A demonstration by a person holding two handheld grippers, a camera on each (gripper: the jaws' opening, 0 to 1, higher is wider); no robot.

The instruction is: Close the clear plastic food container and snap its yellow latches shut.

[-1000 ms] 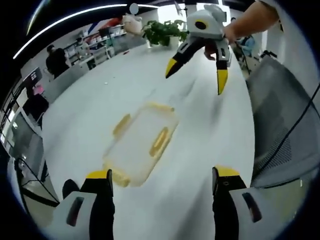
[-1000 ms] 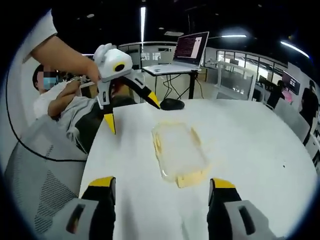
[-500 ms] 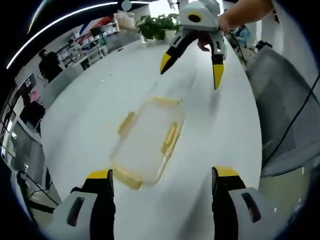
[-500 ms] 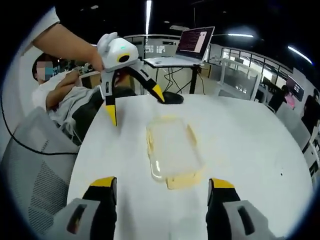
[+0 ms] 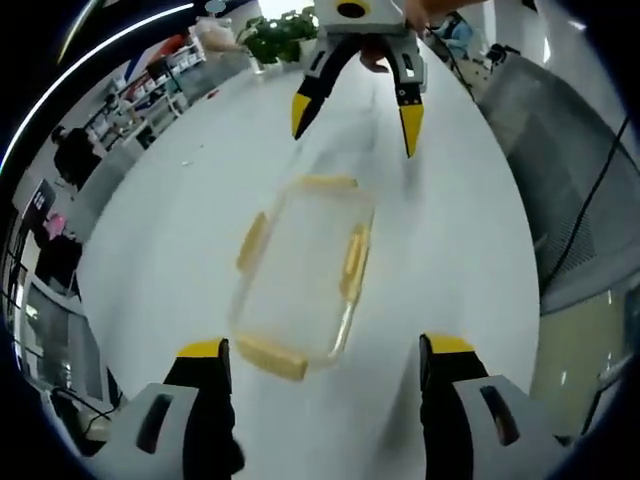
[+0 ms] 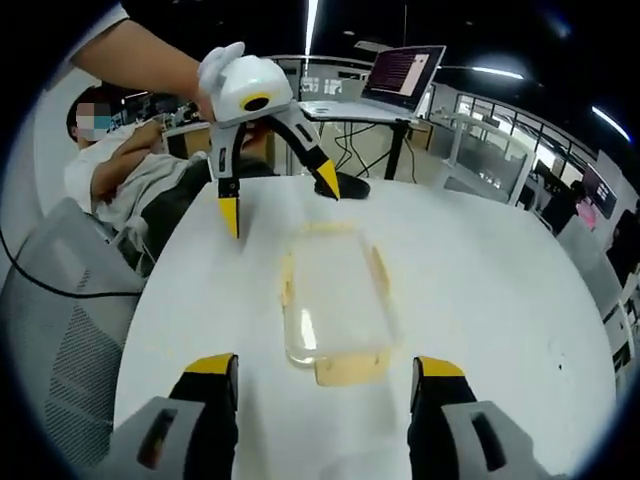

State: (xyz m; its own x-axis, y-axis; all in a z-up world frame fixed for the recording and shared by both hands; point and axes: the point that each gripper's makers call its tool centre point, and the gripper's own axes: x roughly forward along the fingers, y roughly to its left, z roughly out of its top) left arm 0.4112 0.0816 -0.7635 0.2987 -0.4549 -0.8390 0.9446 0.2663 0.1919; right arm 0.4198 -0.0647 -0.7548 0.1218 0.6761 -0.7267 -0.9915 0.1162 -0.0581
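Note:
A clear plastic food container [image 5: 300, 265] [image 6: 335, 300] with yellow latches lies flat on the white table, its lid on top. In the left gripper view my left gripper [image 5: 320, 365] is open, its yellow-tipped jaws on either side of the container's near end. My right gripper [image 5: 352, 108] hangs open above the container's far end. In the right gripper view my right gripper [image 6: 325, 375] stands open at the near end, with the left gripper [image 6: 280, 195] open over the far end. Yellow latches [image 5: 353, 262] [image 6: 352, 368] line the sides and ends; I cannot tell if they are snapped.
The round white table [image 5: 170, 230] [image 6: 500, 300] carries a black mouse [image 6: 350, 187] at its far edge. A grey mesh chair [image 6: 50, 300] stands beside it with a seated person [image 6: 130, 175] behind. A laptop [image 6: 390, 85] sits on a stand beyond; a potted plant [image 5: 275, 35] is at the table's far side.
Both grippers have moved in over the container, which now sits more centred between each pair of jaws. The container itself has not shifted on the table. Both grippers stay open.

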